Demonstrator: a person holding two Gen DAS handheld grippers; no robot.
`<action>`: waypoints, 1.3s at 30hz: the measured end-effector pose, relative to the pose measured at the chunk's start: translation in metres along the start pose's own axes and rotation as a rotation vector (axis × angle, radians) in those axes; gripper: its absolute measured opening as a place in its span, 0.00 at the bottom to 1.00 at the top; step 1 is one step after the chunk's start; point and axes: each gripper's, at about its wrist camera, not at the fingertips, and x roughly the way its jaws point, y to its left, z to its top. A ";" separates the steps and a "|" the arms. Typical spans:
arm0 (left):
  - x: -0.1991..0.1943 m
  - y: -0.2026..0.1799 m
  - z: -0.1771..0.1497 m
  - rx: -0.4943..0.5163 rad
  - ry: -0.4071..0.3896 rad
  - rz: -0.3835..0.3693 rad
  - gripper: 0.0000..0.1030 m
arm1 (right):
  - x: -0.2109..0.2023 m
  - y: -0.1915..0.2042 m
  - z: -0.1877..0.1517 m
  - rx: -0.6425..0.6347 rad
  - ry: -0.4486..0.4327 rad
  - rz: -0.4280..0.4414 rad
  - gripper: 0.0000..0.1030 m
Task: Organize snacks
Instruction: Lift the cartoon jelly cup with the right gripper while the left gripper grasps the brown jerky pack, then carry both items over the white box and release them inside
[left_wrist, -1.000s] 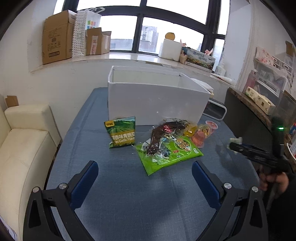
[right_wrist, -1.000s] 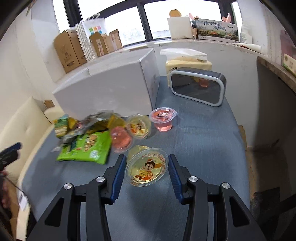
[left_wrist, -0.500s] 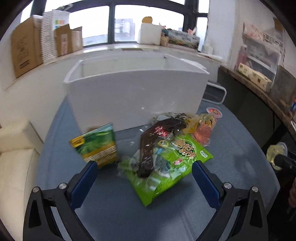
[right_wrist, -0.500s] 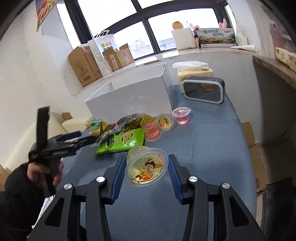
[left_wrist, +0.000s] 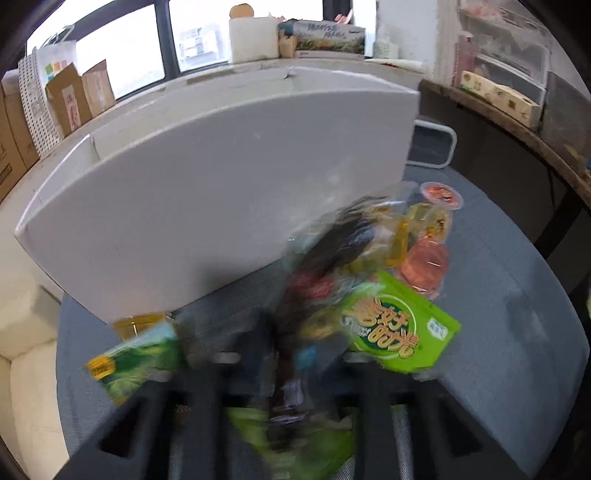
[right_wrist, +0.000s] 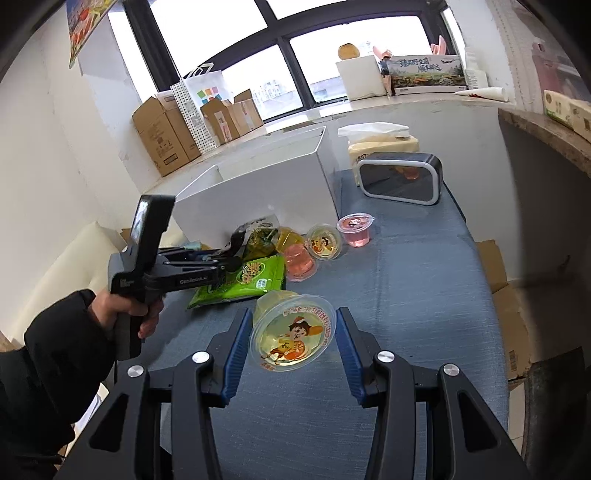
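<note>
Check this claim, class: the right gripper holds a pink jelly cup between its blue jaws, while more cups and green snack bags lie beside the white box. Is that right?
One detail is wrong. The right gripper holds a yellow jelly cup with a cartoon lid, not a pink one; the right wrist view shows it. The pink jelly cups lie on the table with the green snack bags beside the white box.

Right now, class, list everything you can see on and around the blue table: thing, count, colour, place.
White box: one, white, back of the blue table.
Jelly cups: four; one yellow in the right gripper, one yellow and two pink near the box.
Snack bags: green, dark, small green, before the box.
Black clock: one, beside the box.
Cardboard boxes: several, brown, windowsill.
Left gripper: shut on the dark bag.
Right gripper: holding the cup.
</note>
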 end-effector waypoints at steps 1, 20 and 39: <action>-0.005 0.000 -0.001 -0.006 -0.011 -0.007 0.21 | 0.000 0.000 0.000 0.003 0.000 0.001 0.48; -0.135 0.023 -0.016 -0.306 -0.271 -0.106 0.21 | 0.011 0.038 0.032 -0.096 -0.020 0.040 0.48; -0.083 0.104 0.095 -0.365 -0.308 -0.032 0.21 | 0.138 0.071 0.185 -0.195 -0.015 0.012 0.48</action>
